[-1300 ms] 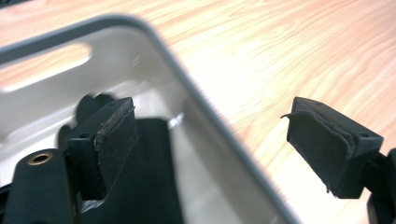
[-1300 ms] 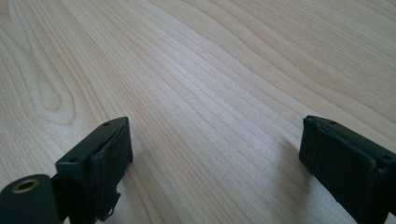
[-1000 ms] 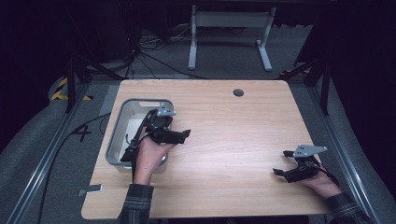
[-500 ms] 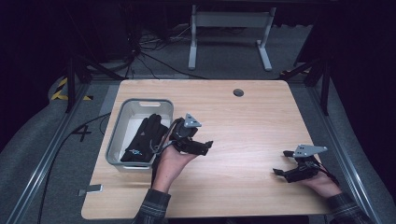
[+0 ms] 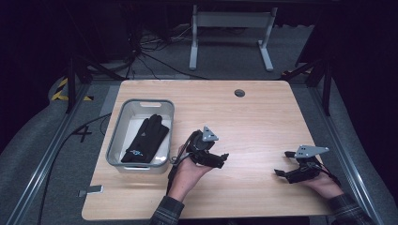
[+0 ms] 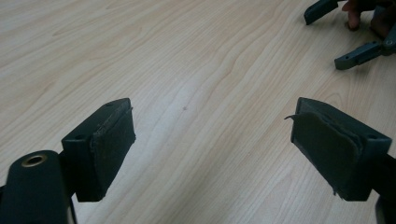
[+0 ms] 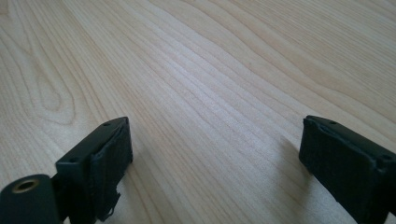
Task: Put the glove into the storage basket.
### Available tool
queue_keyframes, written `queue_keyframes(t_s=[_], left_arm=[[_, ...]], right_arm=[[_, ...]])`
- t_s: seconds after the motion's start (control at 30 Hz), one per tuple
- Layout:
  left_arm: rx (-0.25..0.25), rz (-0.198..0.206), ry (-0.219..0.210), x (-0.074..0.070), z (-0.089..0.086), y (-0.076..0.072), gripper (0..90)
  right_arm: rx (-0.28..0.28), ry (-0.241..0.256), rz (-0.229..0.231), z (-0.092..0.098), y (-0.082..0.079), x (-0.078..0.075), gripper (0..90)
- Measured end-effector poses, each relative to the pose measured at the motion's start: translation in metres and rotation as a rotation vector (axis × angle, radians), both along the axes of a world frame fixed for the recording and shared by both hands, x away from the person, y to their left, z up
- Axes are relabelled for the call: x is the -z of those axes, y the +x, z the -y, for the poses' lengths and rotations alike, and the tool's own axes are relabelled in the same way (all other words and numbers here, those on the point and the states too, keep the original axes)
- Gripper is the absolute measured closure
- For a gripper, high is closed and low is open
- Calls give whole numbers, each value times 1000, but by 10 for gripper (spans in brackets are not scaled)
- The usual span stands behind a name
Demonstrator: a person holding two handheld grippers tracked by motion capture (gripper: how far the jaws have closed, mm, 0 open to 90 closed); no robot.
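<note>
I am viewing a black glove (image 5: 145, 138) lying inside the grey bin (image 5: 120, 131) at the left of the surface (image 5: 263, 117). I am holding the left tool (image 5: 220, 160) spread and empty, just right of the bin. I am resting the right tool (image 5: 281, 164) likewise spread and empty near the surface's right edge.

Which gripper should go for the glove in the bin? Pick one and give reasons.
Left. The left gripper sits just beside the grey bin holding the black glove, jaws open; the right gripper rests across the table.
</note>
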State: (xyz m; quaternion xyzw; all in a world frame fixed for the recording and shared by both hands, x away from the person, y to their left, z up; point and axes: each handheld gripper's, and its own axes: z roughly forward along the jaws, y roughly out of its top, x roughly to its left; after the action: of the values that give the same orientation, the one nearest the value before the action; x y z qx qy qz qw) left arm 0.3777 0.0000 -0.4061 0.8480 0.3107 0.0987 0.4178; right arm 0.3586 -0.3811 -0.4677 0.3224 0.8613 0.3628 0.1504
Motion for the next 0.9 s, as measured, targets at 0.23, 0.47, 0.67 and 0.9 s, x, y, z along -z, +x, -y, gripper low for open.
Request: queue_keyframes(t_s=[0.23,0.47,0.67,0.9], left_arm=[[12,-8,26,18,13,-5,141],[28,-19,76,34,23,-9,126],[30,-24,106,44,30,-11,111],[63,-17,161,55,39,-13,92]], right_arm=[[0,0,0,0,0,0,103],[0,0,0,0,0,0,103],[-1,0,0,0,0,0,102],[-5,-2,0,0,0,0,97]])
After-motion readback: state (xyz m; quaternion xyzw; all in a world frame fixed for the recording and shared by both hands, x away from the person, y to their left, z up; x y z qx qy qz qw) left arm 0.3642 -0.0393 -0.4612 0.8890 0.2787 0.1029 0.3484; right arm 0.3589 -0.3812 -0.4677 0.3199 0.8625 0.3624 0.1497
